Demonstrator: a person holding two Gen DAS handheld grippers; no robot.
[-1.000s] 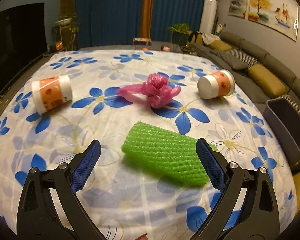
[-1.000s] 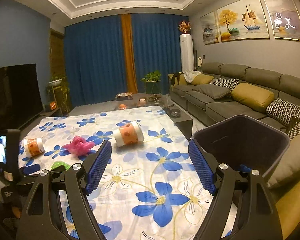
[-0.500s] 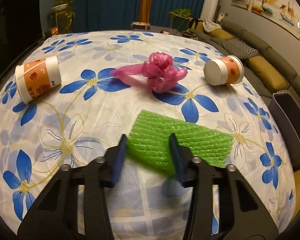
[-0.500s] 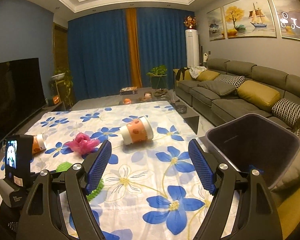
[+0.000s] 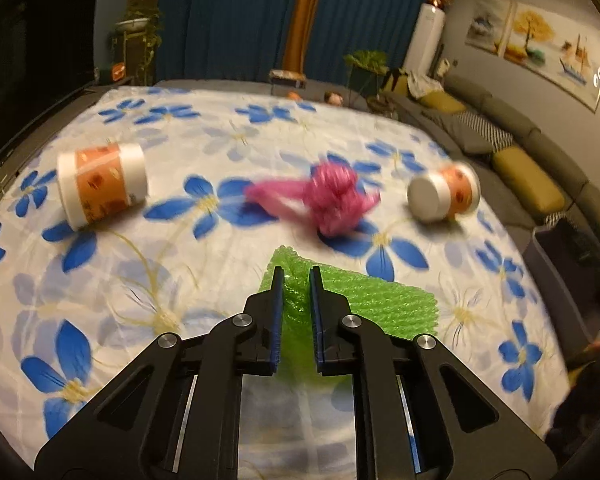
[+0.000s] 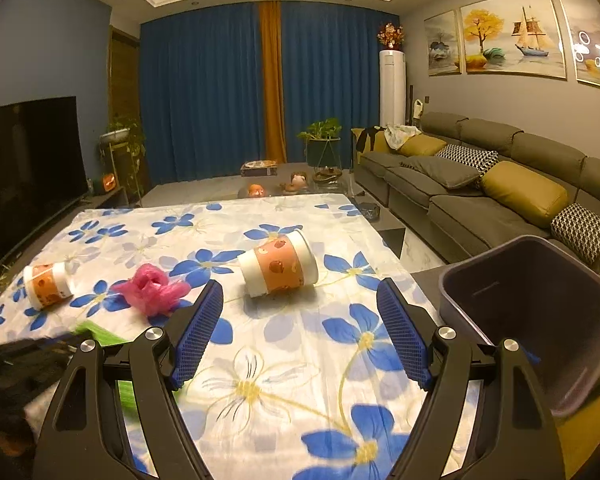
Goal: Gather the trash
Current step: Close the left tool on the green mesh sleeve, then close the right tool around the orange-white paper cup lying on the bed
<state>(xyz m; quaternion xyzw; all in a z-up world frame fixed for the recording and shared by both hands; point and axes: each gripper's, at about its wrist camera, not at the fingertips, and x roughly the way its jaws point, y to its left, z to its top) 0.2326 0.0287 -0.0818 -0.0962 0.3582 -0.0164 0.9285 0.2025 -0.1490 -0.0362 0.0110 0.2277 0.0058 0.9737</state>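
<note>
Green foam net sleeve (image 5: 352,304) lies on the floral tablecloth (image 5: 100,280) nearest you, and your left gripper (image 5: 294,304) is closing on its left end, the foam bunched between the pads. You're at the grasp step of the first pickup. Next, I'd judge, finish the pinch, lift clear of the cloth and carry it right to the dark bin (image 6: 540,300) off the table's edge. Your right gripper (image 6: 300,332) hangs with jaws spread, empty, facing the nearer toppled paper cup (image 6: 278,266). The pink plastic bag (image 5: 332,200) and second cup (image 5: 100,182) wait beyond.
</note>
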